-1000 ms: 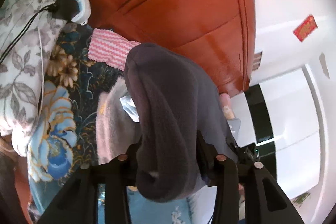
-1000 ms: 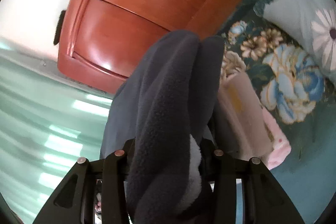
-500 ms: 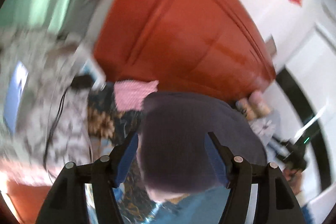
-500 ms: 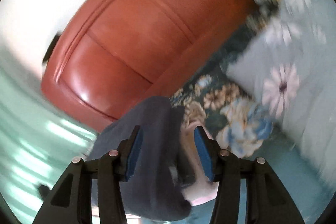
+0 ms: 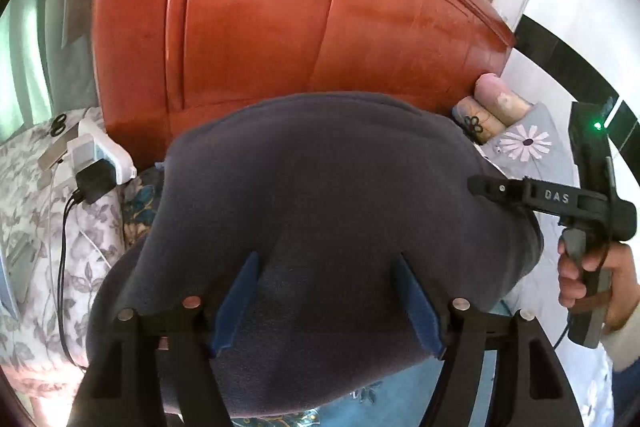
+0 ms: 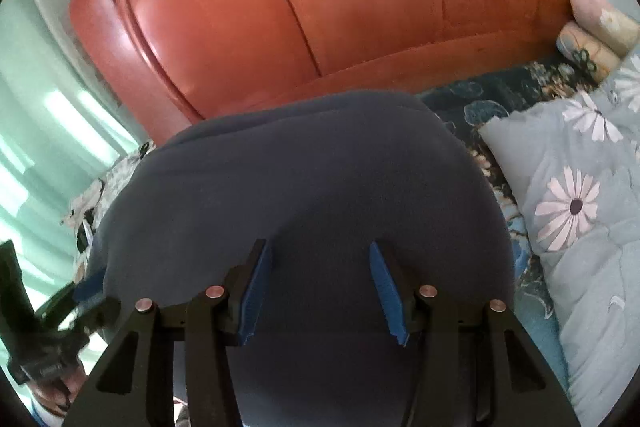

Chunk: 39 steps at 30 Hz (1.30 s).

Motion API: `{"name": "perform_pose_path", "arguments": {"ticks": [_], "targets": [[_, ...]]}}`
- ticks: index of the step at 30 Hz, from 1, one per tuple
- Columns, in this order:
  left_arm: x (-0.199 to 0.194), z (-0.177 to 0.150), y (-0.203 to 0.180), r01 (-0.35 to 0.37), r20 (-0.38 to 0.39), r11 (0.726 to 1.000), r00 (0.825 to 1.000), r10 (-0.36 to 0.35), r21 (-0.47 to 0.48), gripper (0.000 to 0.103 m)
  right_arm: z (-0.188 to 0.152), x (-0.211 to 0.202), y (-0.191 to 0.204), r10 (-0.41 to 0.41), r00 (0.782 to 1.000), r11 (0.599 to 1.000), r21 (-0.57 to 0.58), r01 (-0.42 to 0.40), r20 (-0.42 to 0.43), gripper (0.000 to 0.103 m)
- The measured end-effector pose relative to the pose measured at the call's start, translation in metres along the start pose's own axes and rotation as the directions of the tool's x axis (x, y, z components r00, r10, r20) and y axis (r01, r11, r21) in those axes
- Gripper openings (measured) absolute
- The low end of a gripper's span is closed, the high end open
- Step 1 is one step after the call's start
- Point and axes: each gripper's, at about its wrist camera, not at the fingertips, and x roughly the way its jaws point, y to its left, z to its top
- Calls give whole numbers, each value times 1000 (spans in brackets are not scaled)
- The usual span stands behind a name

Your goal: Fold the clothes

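i am looking along both sets of tongs at once, and the dark grey fleece garment [image 5: 320,195] is lying straight ahead of each of them, bunched into a thick rounded mound on the bed [image 6: 536,311] in front of the red wooden headboard [image 5: 280,7]. the left tongs [image 5: 324,303] are standing wide, blue pads [image 5: 236,303] apart, with the fleece filling the gap beneath them but not pinched. the right tongs [image 6: 320,295] are standing wide too, hovering over the near edge of the same mound. in the left view i am seeing the right tongs coming in from the right side, the person's hand [image 5: 592,279] on the handle, tips touching the garment's right edge. the mound's long axis is running across my view, left to right, so each arm is sitting nearest its own end. whether this lump is a finished fold or a heap awaiting one, i cannot tell.
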Motion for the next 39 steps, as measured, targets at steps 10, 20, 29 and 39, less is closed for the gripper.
{"name": "perform_pose_path", "arguments": {"ticks": [10,20,29,39], "targets": [[-26,-2,-6,-10,8,1000,1000,10,-10,79,1,-34,11,-15,995,1000,12,14,96,52],[-67,-48,-30,12,120,999,993,-6,-48,103,-94,-106,50,53,963,997,-71,-35,264,78],[-62,-90,-63,-55,83,998,995,54,17,103,-178,-89,11,-3,977,992,122,-24,214,87],[-59,-113,-66,-101,47,992,994,98,75,103,-200,-74,18,-51,972,996,78,34,228,98]]}}
